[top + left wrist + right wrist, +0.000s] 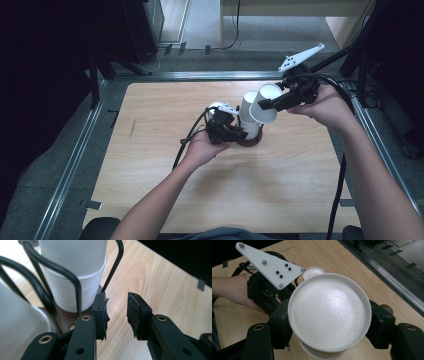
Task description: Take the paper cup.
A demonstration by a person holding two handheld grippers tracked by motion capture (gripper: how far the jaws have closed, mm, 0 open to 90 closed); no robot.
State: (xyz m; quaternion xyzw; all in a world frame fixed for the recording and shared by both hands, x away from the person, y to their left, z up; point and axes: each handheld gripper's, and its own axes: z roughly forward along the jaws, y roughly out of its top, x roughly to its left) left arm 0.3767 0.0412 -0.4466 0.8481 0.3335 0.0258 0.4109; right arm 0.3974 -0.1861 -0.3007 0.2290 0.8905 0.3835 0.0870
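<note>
Right hand-held gripper (267, 103) is clamping a cup (263, 104), and I'm lifting it off the stack (249, 116) in the holder (251, 140) mid-bench. Left hand-held gripper (117, 315), jaws narrowly apart and empty, is sitting beside the holder. Next, I'd carry the cup clear.

The left gripper (239, 131) was held low, jaws parted and empty. The right gripper (267, 104) was raised, jaws clamped across something, forearms angled inward.

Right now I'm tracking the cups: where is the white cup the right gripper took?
The white cup is clamped in the right gripper, tilted above the table, right beside the stack of cups in the wire holder.
</note>
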